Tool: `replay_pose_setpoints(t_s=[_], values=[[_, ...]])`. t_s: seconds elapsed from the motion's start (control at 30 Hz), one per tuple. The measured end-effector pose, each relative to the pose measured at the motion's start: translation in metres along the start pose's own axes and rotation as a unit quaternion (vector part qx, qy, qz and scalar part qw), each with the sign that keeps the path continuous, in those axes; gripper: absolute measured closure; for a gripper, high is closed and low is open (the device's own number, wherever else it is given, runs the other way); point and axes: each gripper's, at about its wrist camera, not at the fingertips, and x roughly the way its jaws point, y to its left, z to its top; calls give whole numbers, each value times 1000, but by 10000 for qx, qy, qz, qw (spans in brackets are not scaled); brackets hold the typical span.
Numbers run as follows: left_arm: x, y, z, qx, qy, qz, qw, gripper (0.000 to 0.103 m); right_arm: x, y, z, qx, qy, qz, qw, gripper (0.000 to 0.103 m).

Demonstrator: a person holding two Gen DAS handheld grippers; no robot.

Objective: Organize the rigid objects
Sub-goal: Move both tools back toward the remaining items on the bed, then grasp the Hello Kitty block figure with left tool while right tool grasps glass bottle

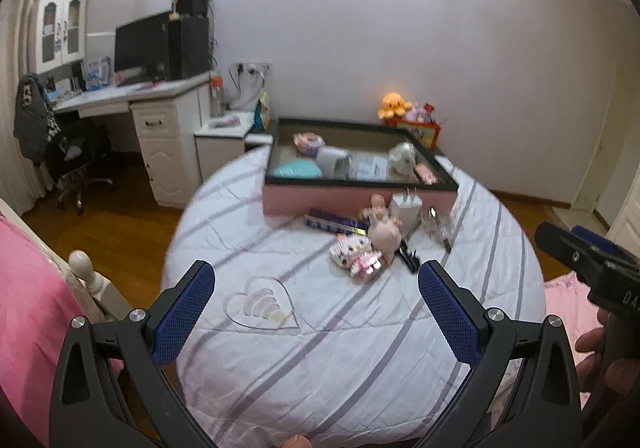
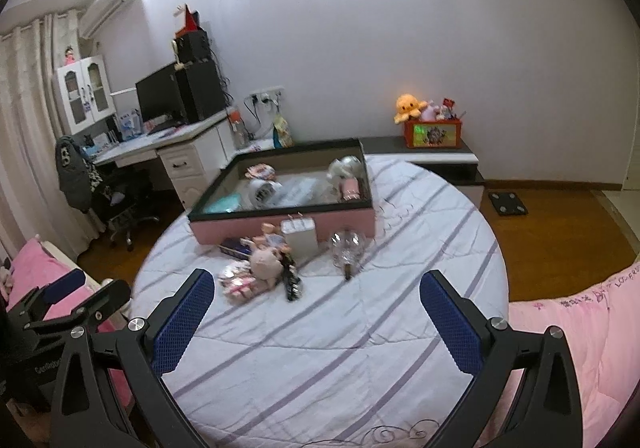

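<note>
In the pink box (image 2: 280,226), small toys (image 2: 262,172).

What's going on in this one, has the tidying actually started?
Not quite. A person holds the left gripper and right gripper open and empty above a striped bed quilt. A pink tray already holds several items. In front of it a small pile waits untouched: a pink doll, a white charger and a clear glass piece.

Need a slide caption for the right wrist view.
Open right gripper hovers over striped bedding, facing loose toys beside a pink tray.
</note>
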Motion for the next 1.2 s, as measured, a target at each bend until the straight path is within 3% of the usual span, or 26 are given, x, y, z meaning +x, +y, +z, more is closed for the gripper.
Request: replay_pose_setpoints(t_s=[0.6,0.9,1.0,1.07,1.1,1.17,1.2], values=[[135,-21,-4,117,1116,-32,9937,0,114,-33,-1,38,907,-311,9954,0],[165,-20,2,98,1477,-134,9889,1,158,-27,7,-249,1213,-374,9916,0],[162,-23,1,188,1438,-208,9892,13,167,-23,11,-293,1262,-329,9910,3],[160,-26,0,272,1381,-186,9899,30,174,-19,13,-335,1310,-320,9903,9],[158,-24,0,283,1353,-174,9902,35,178,-18,13,-352,1350,-319,9897,13],[156,-21,1,240,1332,-256,9905,43,187,-15,11,-383,1457,-331,9880,36],[156,-18,1,186,1337,-323,9903,43,191,-14,9,-424,1494,-362,9872,37]])
